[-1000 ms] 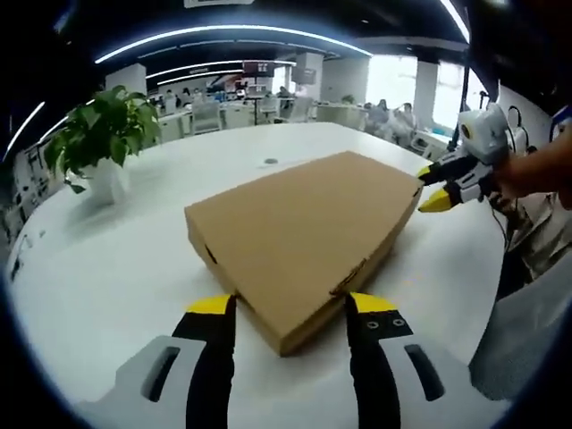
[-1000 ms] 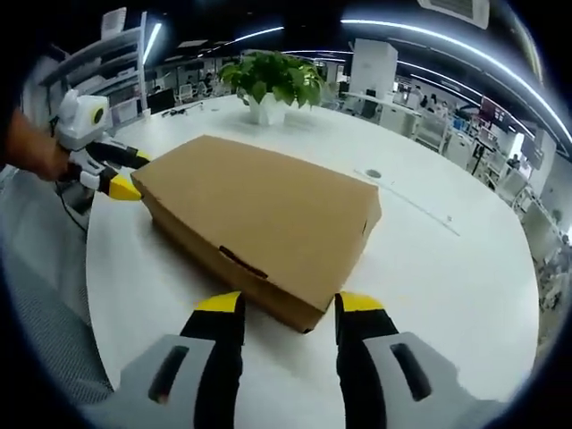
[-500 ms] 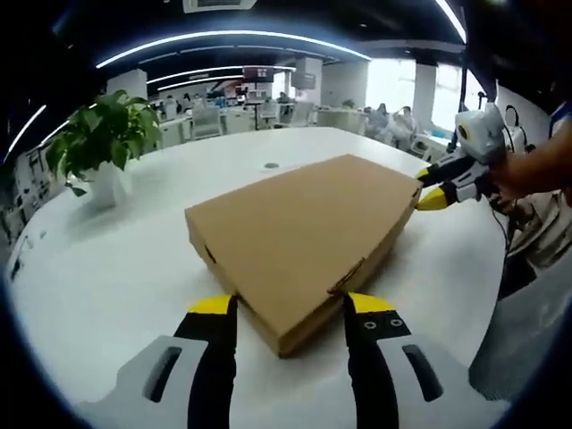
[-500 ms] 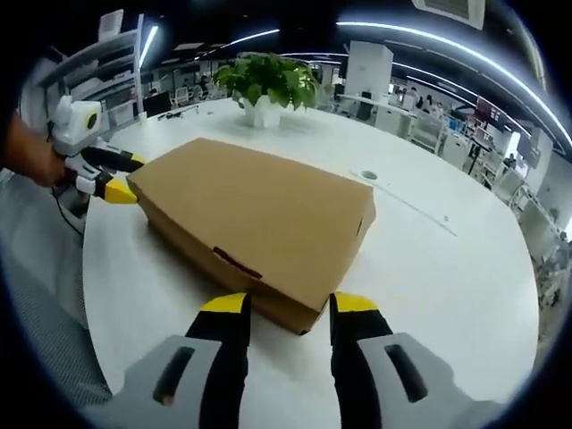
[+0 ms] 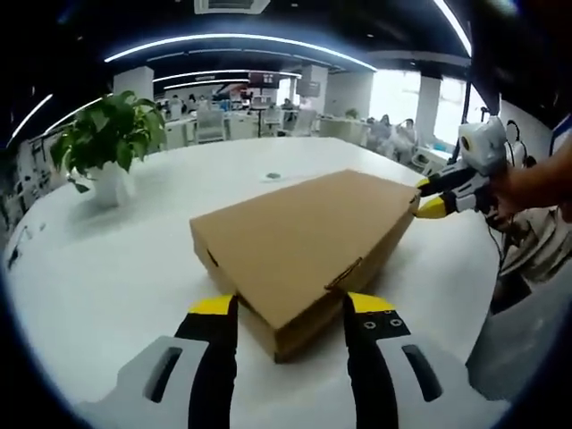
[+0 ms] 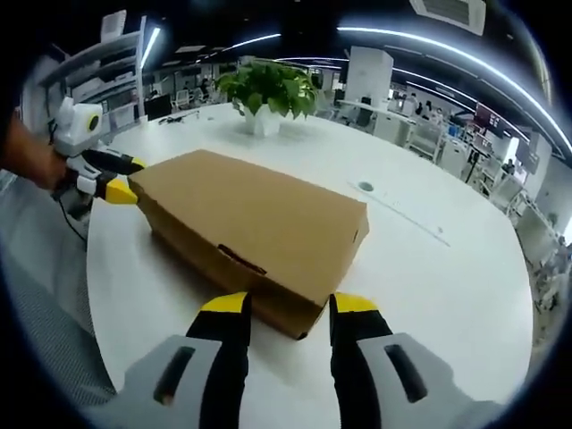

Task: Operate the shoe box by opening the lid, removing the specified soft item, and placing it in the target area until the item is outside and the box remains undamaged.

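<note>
My left hand-held gripper (image 5: 290, 304) had its jaws spread wide, one on each side of the near corner of the shoe box (image 5: 304, 237), gripping nothing. My right hand-held gripper (image 6: 288, 304) stood the same way at the opposite corner, jaws apart around it, nothing clamped. In the left gripper view I caught that right one at the far corner, yellow tips against the cardboard, a hand (image 5: 536, 183) on it. The box lay flat on the white worktop (image 5: 116, 259), lid down. Beyond it I saw a potted plant (image 5: 107, 143) and a round grommet (image 6: 365, 187).
</note>
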Demonstrator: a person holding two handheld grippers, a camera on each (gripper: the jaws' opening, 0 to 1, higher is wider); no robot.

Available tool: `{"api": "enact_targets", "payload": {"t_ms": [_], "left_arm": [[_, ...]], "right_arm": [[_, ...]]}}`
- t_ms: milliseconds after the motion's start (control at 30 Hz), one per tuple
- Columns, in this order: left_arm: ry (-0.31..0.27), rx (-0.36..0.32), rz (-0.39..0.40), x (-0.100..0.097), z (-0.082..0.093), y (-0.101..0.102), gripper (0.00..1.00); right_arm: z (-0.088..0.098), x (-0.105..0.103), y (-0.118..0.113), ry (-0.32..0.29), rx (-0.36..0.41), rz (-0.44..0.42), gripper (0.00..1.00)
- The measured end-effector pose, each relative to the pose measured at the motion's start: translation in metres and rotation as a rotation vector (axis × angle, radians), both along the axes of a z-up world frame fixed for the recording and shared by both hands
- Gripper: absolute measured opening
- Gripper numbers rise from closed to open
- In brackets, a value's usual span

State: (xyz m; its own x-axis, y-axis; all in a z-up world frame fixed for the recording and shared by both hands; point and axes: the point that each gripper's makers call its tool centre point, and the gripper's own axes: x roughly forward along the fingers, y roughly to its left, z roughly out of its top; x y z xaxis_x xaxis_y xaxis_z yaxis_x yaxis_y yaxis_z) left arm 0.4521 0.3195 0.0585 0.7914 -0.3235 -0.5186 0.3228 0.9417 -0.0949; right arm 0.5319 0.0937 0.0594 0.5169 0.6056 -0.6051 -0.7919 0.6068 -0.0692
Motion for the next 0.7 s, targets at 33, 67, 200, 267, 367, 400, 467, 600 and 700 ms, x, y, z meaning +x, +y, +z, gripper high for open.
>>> {"api": "enact_targets", "payload": {"t_ms": [33, 67, 200, 267, 367, 400, 467, 600, 700], "left_arm": [[-0.004, 0.000, 0.000, 0.000, 0.003, 0.000, 0.48], [-0.007, -0.001, 0.001, 0.000, 0.004, 0.000, 0.48], [-0.013, -0.009, 0.003, 0.001, 0.010, 0.000, 0.48], [-0.019, -0.012, 0.002, 0.001, 0.015, 0.001, 0.48], [-0.021, -0.015, 0.001, 0.002, 0.019, 0.001, 0.48], [-0.020, -0.016, 0.001, 0.002, 0.020, 0.001, 0.48], [-0.023, -0.014, 0.000, 0.003, 0.022, 0.002, 0.48], [-0.030, -0.028, 0.007, 0.003, 0.027, 0.004, 0.48], [-0.029, -0.028, 0.008, 0.005, 0.030, 0.005, 0.48]], "right_arm": [[0.001, 0.000, 0.000, -0.002, 0.001, 0.001, 0.31], [0.004, 0.000, 0.000, -0.004, 0.005, 0.000, 0.31], [0.013, 0.000, 0.001, -0.014, 0.020, -0.005, 0.32], [0.019, 0.001, 0.001, -0.023, 0.028, -0.008, 0.32], [0.025, 0.002, 0.002, -0.030, 0.030, -0.007, 0.32], [0.025, 0.003, 0.002, -0.031, 0.030, -0.008, 0.32], [0.027, 0.003, 0.002, -0.033, 0.034, -0.010, 0.32], [0.033, 0.004, 0.003, -0.040, 0.046, -0.013, 0.32], [0.035, 0.005, 0.005, -0.040, 0.052, -0.014, 0.32]]}}
